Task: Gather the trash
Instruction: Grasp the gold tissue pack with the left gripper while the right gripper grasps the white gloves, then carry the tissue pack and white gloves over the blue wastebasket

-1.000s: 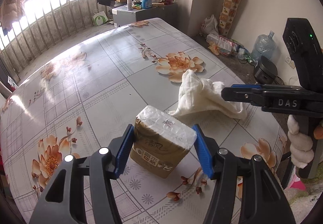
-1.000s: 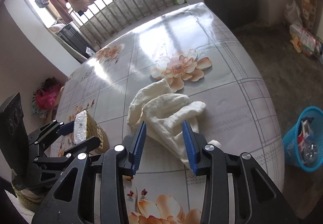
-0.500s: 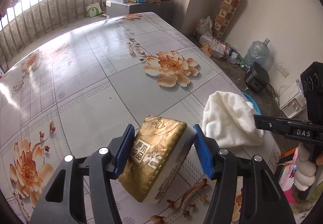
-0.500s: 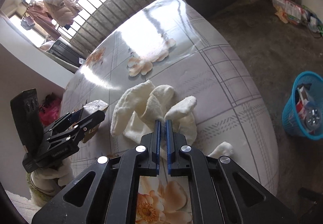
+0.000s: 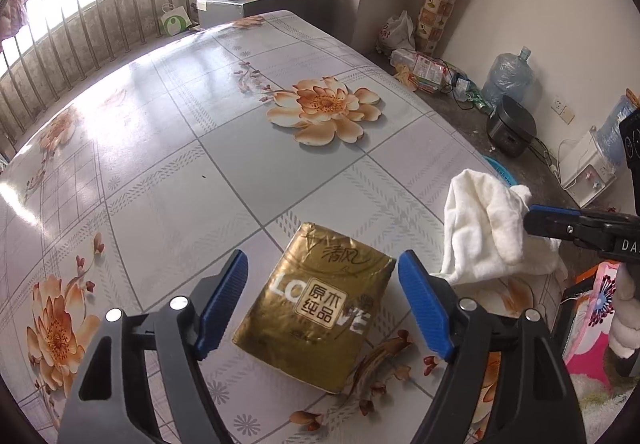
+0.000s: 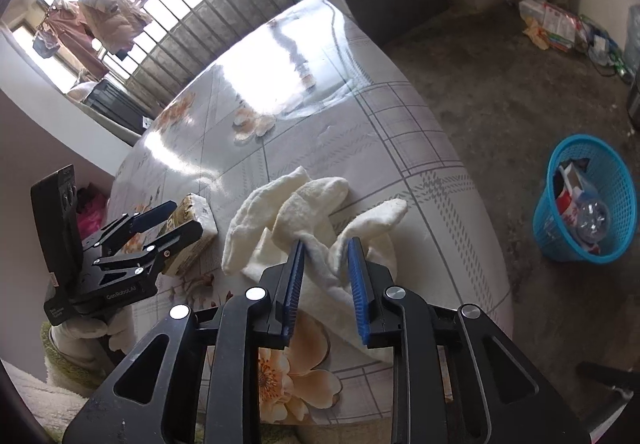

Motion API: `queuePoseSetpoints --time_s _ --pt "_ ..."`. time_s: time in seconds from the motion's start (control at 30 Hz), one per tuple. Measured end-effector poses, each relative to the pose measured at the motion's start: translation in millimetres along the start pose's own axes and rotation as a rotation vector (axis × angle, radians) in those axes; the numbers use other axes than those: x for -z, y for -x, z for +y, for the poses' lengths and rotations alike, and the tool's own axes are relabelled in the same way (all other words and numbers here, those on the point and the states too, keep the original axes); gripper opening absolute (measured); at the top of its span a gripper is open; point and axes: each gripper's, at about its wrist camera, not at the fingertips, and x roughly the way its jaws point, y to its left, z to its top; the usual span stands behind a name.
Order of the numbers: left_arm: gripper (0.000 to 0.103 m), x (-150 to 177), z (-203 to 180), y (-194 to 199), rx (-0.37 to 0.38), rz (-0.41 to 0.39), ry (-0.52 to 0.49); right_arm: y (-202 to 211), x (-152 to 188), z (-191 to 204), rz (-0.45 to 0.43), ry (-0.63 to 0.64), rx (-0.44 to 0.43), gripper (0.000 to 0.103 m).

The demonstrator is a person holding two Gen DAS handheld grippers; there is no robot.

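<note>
We risk losing the white cloth (image 6: 304, 220) at the bench (image 6: 400, 132) near edge: our right gripper (image 6: 325, 284) fingers stand spread around it, short of the blue basket (image 6: 586, 200). Our left gripper (image 5: 322, 306) fingers straddle the gold tissue pack (image 5: 316, 318), untouched, easily nudged.

Left tool (image 5: 322, 298) with blue pads spread wide, gold foil-wrapped tissue pack (image 5: 316, 318) lying flat between them untouched, on the flower-patterned worktop (image 5: 168, 148), crumpled white towel (image 5: 486, 232) at the right tool (image 5: 532, 218), jaws' gap hidden.
</note>
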Motion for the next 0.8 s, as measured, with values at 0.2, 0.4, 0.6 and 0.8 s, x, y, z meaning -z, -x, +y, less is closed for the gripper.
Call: queuePoseSetpoints --time_s 0.2,0.4,0.6,0.8 --pt "0.080 7 3 -5 -0.039 0.007 -0.032 -1 1 -2 -0.001 0.062 0.032 0.038" --pt "0.080 9 1 -10 -0.037 0.008 -0.051 -5 4 -3 0.016 0.068 0.049 0.042" --pt "0.080 12 -2 -15 -0.051 0.021 -0.062 -10 4 0 0.035 0.067 0.064 0.042" --pt "0.070 10 -7 -15 -0.057 0.017 -0.078 -12 3 -1 0.049 0.038 0.077 0.038"
